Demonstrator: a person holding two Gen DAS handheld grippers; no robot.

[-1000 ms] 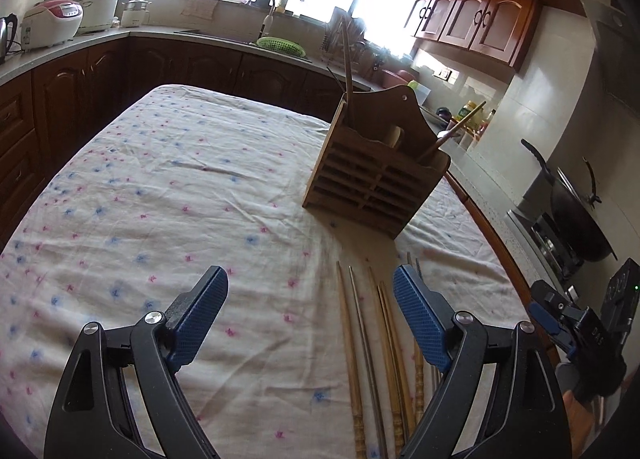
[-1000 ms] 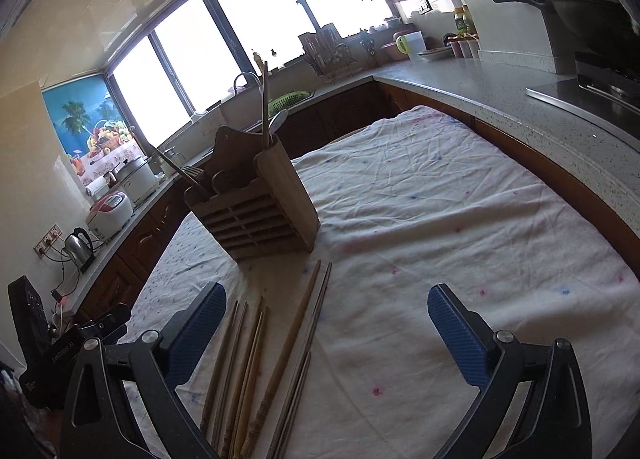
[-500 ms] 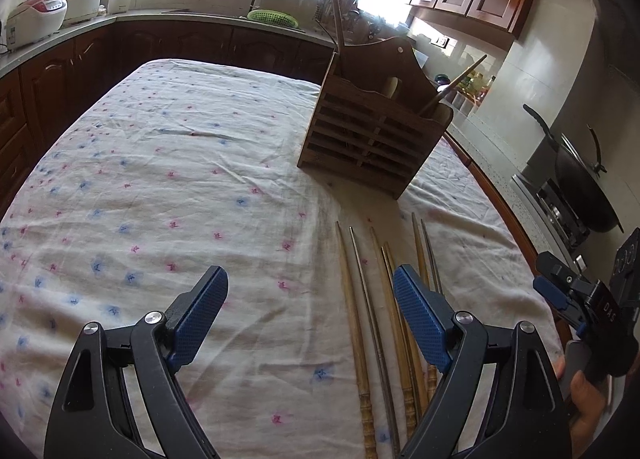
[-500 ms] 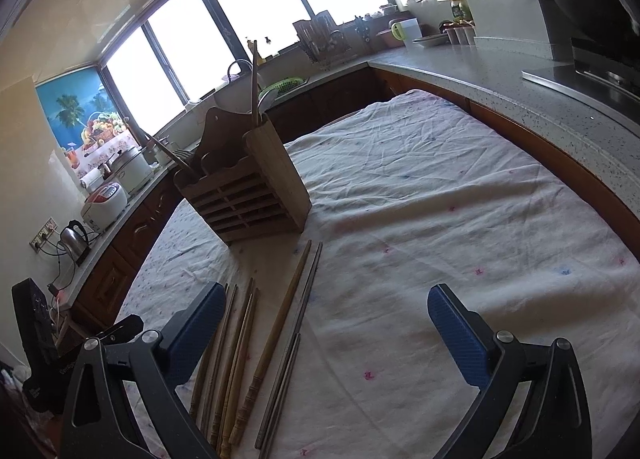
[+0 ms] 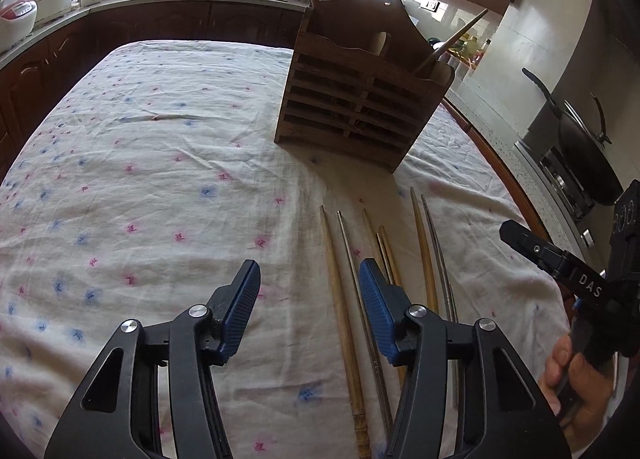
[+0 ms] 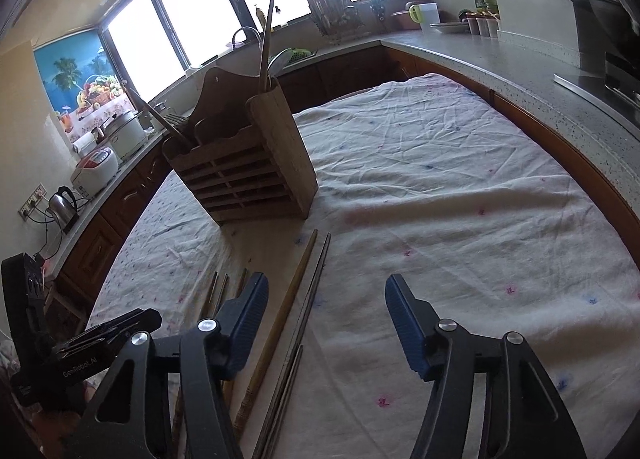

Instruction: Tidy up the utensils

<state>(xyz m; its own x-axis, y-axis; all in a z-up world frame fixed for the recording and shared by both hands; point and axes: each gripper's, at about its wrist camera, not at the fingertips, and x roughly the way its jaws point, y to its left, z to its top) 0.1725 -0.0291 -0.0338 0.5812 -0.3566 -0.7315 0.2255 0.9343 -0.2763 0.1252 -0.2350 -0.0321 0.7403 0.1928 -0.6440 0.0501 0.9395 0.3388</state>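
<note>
The left gripper (image 5: 308, 301) hangs low over the tabletop (image 5: 152, 179) with its jaws spread and nothing between them; the right gripper (image 6: 326, 315) is spread too and also holds nothing. Under both lie the chopsticks (image 5: 340, 299), a loose row of wooden and metal ones on the flowered cloth near the front edge, with their thin tips toward the wooden holder (image 5: 360, 99). The holder stands upright further toward the far edge and already carries a few utensils. To do the pickup well, I think one gripper should come down across a single pair, near the thick end, and close only when both sticks are between the pads.
</note>
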